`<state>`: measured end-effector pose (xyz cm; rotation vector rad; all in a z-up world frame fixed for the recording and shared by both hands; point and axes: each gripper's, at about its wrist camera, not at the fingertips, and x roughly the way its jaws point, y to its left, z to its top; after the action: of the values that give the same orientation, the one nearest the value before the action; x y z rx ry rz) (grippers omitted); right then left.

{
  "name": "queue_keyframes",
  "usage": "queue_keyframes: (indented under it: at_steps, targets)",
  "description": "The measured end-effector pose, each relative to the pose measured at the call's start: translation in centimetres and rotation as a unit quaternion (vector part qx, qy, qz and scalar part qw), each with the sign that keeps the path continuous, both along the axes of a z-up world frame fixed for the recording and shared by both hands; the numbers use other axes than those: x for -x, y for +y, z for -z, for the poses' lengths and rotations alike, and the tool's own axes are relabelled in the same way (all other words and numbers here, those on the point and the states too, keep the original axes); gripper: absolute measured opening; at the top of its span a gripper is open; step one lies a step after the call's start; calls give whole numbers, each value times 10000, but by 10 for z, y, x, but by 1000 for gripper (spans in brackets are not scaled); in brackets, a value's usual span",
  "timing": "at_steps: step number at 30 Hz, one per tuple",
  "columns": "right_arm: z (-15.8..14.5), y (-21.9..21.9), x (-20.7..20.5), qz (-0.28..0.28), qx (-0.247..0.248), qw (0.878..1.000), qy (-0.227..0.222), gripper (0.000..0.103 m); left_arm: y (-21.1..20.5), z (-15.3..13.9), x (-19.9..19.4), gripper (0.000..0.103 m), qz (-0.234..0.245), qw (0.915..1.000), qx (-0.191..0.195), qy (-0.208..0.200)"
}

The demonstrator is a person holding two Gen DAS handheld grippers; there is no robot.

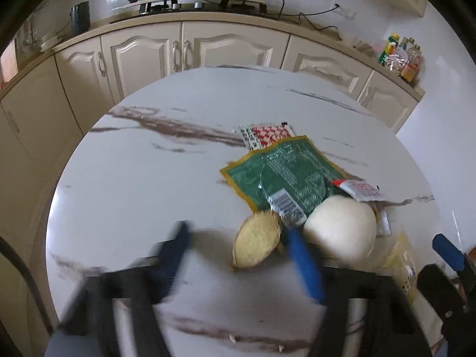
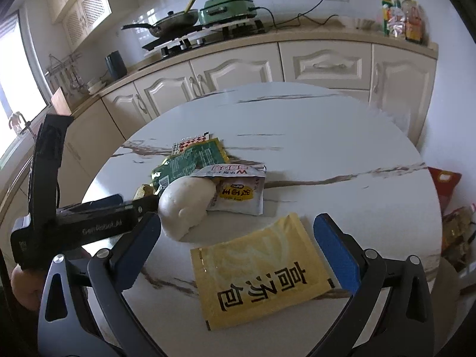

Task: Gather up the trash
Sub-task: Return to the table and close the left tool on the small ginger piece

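Note:
Trash lies on a round marble table [image 1: 142, 184]. In the left wrist view my left gripper [image 1: 236, 232] points down at a round yellow biscuit [image 1: 257, 242]; its right finger [image 1: 300, 261] lies against the biscuit and its left finger [image 1: 175, 247] stands apart, so it is open. Beside the biscuit are a white bun [image 1: 342, 229], a green wrapper [image 1: 285, 175], a red-checked wrapper [image 1: 267, 135] and a white sachet [image 1: 363, 190]. My right gripper [image 2: 238, 218] is open over a yellow sachet [image 2: 261, 270], which lies flat between its fingers. The left gripper [image 2: 134, 202] shows left of the bun [image 2: 186, 208].
Cream cabinets [image 2: 238, 71] and a counter with a hob, a pan [image 2: 175, 23] and a green appliance [image 2: 229, 6] stand behind the table. Bottles [image 2: 401, 17] sit at the counter's right end. A red bag [image 2: 444, 184] and other packets lie beyond the table's right edge.

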<state>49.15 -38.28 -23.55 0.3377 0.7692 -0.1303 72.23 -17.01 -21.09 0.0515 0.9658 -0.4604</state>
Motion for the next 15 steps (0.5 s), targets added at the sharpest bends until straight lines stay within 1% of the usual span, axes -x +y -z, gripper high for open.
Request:
queue_keyframes:
  at_steps: [1,4,7,11,15]
  targets:
    - [1,2,-1,13,7,10000,17,103,0,1,-2,23,71,10000,38,38]
    - [3,9,-8,30,-23,10000,85,103,6,8,-4,23,202,9998,40,0]
    - [4,19,-15,48,-38,9999,130,103,25,5,4,23,80,9999,74,-12]
    - [7,40,-31,87,-23,9996,252,103,56,-6,16,23,-63,9997,222,-125]
    - [12,59,-50,81,-14,9992,386,103,75,-17,27,23,-32,9995,231,-229]
